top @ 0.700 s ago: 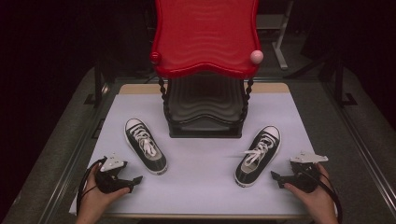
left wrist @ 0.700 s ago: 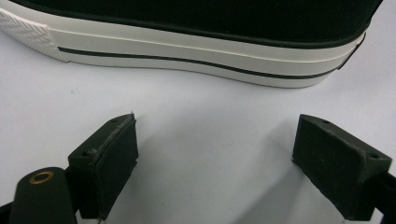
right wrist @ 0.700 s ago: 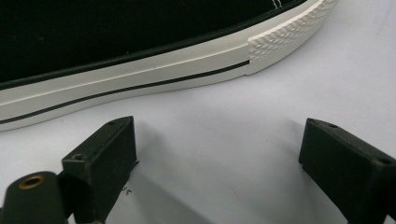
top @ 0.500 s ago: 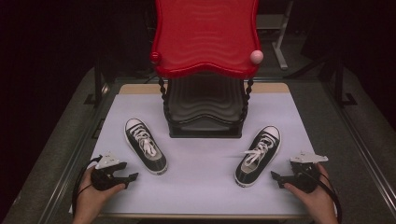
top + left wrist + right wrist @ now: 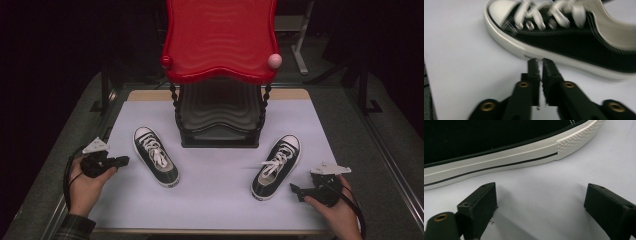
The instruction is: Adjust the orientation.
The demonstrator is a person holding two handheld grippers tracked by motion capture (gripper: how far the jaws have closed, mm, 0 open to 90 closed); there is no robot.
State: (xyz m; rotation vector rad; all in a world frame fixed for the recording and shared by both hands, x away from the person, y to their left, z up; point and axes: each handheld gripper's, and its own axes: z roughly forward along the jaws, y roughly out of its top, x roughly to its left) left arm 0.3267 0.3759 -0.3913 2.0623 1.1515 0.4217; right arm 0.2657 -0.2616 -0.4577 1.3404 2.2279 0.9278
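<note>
Left gripper (image 5: 121, 160) has moved toward left shoe (image 5: 156, 156), jaws together, empty, left of red rack (image 5: 220, 40); right gripper (image 5: 296, 190) jaws apart beside right shoe (image 5: 276, 165), right of rack; grasp approaching

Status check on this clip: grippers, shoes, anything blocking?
Left gripper shut, empty, beside left shoe. Right gripper open, empty, beside right shoe. Both shoes flat on white mat. Red rack behind; nothing blocking.

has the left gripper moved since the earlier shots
Yes. The left gripper has gone up the high view, farther from the near mat edge, alongside the left shoe.
</note>
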